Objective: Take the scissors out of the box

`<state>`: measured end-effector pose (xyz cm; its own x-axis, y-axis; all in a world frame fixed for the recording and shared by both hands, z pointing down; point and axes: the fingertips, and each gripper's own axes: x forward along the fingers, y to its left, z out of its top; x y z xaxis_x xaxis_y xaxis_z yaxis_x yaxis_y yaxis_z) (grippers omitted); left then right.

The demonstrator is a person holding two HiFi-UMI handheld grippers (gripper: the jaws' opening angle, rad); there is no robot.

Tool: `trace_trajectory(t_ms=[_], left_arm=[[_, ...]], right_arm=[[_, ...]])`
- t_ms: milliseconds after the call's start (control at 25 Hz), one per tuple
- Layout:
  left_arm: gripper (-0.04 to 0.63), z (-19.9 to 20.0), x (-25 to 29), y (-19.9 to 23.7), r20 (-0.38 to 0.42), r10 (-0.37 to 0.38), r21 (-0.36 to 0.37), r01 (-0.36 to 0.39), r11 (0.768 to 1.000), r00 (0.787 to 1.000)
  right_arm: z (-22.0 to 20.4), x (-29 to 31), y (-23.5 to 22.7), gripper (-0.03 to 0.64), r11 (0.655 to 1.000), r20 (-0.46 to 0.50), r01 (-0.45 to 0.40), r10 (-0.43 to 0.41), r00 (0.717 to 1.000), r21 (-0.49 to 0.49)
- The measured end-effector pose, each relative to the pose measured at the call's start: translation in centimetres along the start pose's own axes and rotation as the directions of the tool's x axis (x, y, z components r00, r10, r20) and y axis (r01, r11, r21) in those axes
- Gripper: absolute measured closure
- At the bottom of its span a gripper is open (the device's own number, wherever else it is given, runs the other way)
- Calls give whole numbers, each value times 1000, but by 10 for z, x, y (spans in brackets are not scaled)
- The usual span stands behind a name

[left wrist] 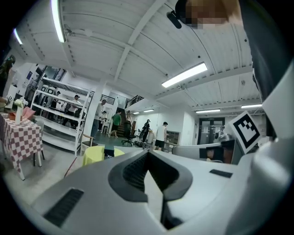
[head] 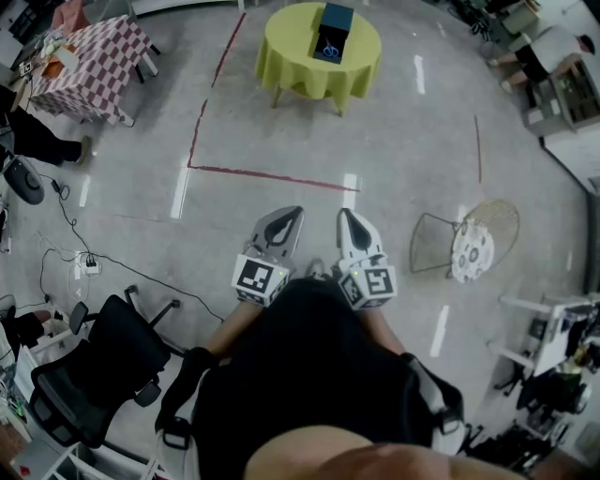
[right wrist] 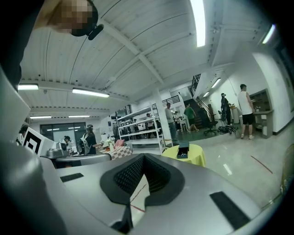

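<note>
A dark open box (head: 336,21) stands on a round table with a yellow-green cloth (head: 291,47), far ahead across the floor. Blue-handled scissors (head: 330,50) lie inside the box. My left gripper (head: 292,217) and right gripper (head: 344,217) are held side by side close to my body, well short of the table, both shut with nothing in them. The left gripper view looks over its closed jaws (left wrist: 148,154) to the table (left wrist: 93,156) and box (left wrist: 109,150). The right gripper view shows its closed jaws (right wrist: 144,158), the table (right wrist: 196,155) and the box (right wrist: 183,149).
Red tape lines (head: 267,174) cross the floor between me and the table. A checkered-cloth table (head: 94,58) stands at the far left, a black office chair (head: 98,361) at my near left, and a wire chair (head: 466,246) to the right. Cables trail on the left floor. People stand far off.
</note>
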<state>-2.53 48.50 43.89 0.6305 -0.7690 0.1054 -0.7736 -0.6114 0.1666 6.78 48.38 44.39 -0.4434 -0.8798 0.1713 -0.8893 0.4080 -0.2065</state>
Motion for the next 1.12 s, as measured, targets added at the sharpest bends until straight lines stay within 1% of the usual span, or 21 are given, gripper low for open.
trace_trajectory(t_ms=[80, 280, 400, 520, 600, 720, 840, 920, 1040, 1120], left_arm=[[604, 1, -6, 6, 9, -3, -24, 3, 1000, 1000], [604, -11, -21, 26, -8, -17, -38, 16, 999, 1000], [604, -19, -21, 38, -31, -24, -24, 24, 999, 999], [604, -22, -16, 46, -28, -20, -46, 19, 999, 999], [604, -23, -7, 51, -27, -21, -44, 20, 999, 999], [604, -22, 12, 64, -22, -12, -51, 11, 999, 1000], [604, -20, 41, 85, -35, -19, -18, 19, 1000, 999], [603, -16, 67, 102, -40, -17, -14, 16, 1000, 999], [603, -1, 115, 128, -39, 3, -30, -4, 1000, 999], [604, 6, 151, 143, -50, 0, -6, 0, 1000, 999]], right_arm=[[-3, 5, 9, 620, 1000, 4, 3, -3, 1000, -4], [-12, 19, 31, 618, 1000, 7, 9, -9, 1000, -20], [-13, 30, 34, 620, 999, 1, 15, -15, 1000, -29], [-15, 39, 32, 620, 999, -1, 16, -16, 1000, -34], [-16, 49, 25, 620, 999, 0, 19, -19, 1000, -33], [-16, 71, 10, 618, 999, 4, 17, -17, 1000, -33], [-9, 102, -8, 618, 999, 12, 14, -14, 1000, -33], [-1, 129, -25, 620, 999, 20, 15, -14, 1000, -29], [16, 174, -58, 618, 1000, 20, 18, -17, 1000, -23], [29, 204, -84, 618, 999, 15, 19, -19, 1000, -26]])
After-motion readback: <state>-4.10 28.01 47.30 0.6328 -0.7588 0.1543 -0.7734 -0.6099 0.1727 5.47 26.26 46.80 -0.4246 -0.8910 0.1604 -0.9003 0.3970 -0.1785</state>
